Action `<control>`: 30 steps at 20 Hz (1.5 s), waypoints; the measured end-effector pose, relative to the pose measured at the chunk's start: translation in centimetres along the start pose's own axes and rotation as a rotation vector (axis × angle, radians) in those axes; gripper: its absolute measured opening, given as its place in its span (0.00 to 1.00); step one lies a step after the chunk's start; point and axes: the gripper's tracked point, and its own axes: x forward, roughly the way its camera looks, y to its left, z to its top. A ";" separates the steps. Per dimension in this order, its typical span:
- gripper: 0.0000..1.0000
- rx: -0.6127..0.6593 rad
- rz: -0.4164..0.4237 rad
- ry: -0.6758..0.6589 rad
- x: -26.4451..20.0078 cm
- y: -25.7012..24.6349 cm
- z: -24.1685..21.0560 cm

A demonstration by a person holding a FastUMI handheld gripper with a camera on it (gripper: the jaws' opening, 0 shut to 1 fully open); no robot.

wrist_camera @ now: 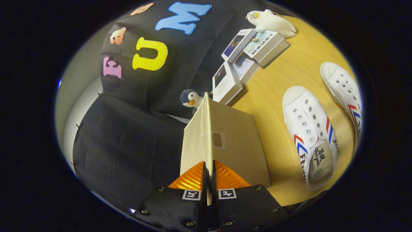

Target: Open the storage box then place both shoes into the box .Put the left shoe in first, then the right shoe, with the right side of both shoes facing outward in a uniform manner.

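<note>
The wooden surface carries everything. The storage box's lid stands raised on edge, its thin rim pinched between the two fingers of the claw, which is closed on it. Two white shoes lie beside the lid: the nearer shoe just beside it, the farther shoe beyond. Stacked books lie behind, a white plush toy on top, a penguin toy peeking past the lid.
</note>
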 end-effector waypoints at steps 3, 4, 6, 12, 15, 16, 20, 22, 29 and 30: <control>0.05 -0.011 0.026 0.014 -0.5 1.9 0.4; 0.03 -0.009 0.051 0.009 -0.7 3.2 0.9; 0.03 -0.029 0.076 0.001 -1.2 5.4 1.6; 0.04 -0.163 0.117 -0.002 -0.9 12.2 1.9; 0.04 -0.216 0.139 0.003 0.1 15.2 1.3; 0.04 -0.246 0.143 0.005 0.5 16.1 0.9; 0.05 -0.338 0.177 0.019 2.6 20.3 -1.1; 0.06 -0.379 0.187 0.028 3.9 21.7 -2.4; 0.06 -0.458 0.201 0.070 8.9 25.0 -6.7; 0.06 -0.459 0.202 0.081 9.7 25.2 -7.3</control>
